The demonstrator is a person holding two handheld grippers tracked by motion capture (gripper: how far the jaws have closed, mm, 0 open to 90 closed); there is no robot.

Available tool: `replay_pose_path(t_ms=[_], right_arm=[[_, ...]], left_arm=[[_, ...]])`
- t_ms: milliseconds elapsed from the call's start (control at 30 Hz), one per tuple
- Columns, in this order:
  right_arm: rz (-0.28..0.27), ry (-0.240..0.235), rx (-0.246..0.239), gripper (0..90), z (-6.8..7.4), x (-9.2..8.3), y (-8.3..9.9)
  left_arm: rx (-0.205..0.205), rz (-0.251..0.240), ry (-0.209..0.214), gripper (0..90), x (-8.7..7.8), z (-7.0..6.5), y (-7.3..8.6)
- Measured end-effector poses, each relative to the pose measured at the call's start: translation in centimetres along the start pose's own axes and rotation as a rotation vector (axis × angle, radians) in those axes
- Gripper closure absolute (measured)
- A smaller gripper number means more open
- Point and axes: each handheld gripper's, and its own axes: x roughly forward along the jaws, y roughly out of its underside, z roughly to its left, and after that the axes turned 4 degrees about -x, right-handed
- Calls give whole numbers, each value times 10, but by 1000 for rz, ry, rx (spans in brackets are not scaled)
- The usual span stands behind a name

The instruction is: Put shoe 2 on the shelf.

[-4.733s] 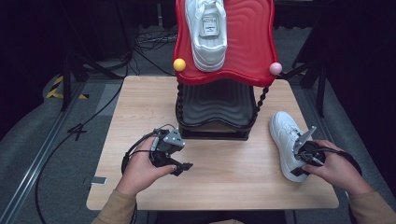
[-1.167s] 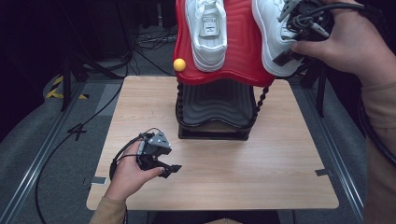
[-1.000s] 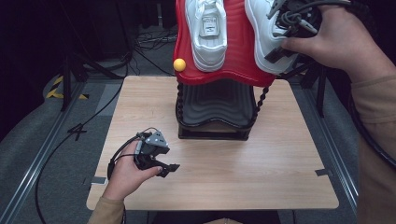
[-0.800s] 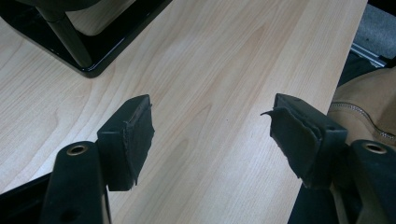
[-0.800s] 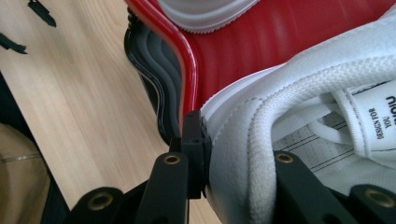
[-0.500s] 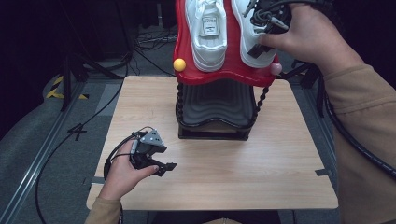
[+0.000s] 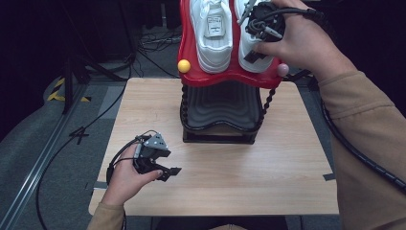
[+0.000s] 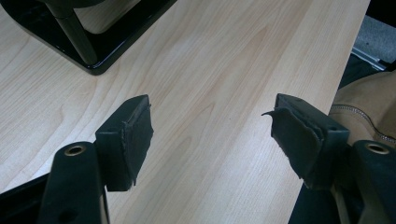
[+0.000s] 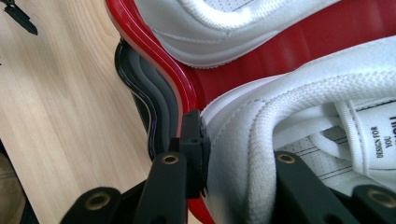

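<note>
Right gripper (image 7: pixel 253 48) clamped on shoe (image 7: pixel 249 43)

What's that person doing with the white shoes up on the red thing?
A person holds a gripper in each hand. The right gripper is clamped on the collar of a white shoe, holding it on the red shelf beside the other white shoe. The left gripper rests open, low over the wooden table, holding nothing.

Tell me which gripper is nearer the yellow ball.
Left. The left gripper sits low on the table, below the yellow ball; the right gripper is across the red shelf, clamping a shoe.
</note>
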Motion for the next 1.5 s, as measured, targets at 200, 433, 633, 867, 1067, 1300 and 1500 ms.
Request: replay_pose_path(t_ms=[200, 433, 633, 867, 1067, 1300, 1500], right_arm=[[-52, 20, -7, 645, 2, 10, -3], [-86, 42, 30, 502, 3, 8, -4], [-137, 47, 62, 430, 5, -1, 1], [-225, 66, 68, 392, 5, -19, 10], [-320, 76, 72, 385, 12, -41, 27], [-382, 45, 73, 386, 25, -54, 51], [-409, -4, 80, 389, 41, -59, 81]], left_arm=[[-1, 3, 2, 294, 0, 0, 0], [-11, 3, 3, 292, 0, 1, 2], [-9, 2, 0, 292, 0, 0, 2], [-12, 9, -2, 290, 0, -1, 3], [-21, 14, 0, 290, 1, -1, 6], [-24, 15, -3, 290, 0, -1, 7], [-12, 22, -1, 290, 6, -1, 2]])
